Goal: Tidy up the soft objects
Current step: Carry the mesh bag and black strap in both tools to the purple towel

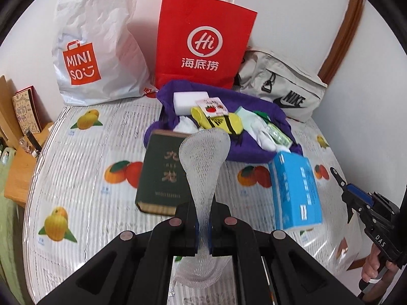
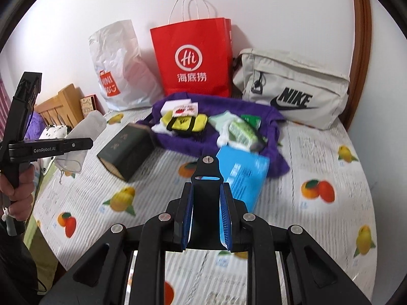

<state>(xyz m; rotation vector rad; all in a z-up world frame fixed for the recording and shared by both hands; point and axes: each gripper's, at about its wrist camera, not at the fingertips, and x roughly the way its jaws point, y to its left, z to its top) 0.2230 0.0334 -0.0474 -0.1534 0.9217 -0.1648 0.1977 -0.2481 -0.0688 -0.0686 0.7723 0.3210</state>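
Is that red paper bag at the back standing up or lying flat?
Standing up. The red bag is upright against the white wall, its white handles pointing upward.

Three bags stand along the wall: one crinkled white plastic Miniso bag point(image 1: 96, 45), one red paper Haidilao bag with white cord handles point(image 1: 203, 43) and one beige fabric Nike bag point(image 1: 282, 86). There is one purple cloth point(image 1: 244, 150) spread on the fruit-print bench cover, one dark green box with gold characters point(image 1: 162, 175) and one blue tissue pack point(image 1: 295, 190). On the cloth lie one white foam block point(image 1: 189, 100), one yellow pouch with black straps point(image 1: 218, 122) and one white glove point(image 1: 259, 132); one clear mesh sleeve point(image 1: 203, 157) is also in view.
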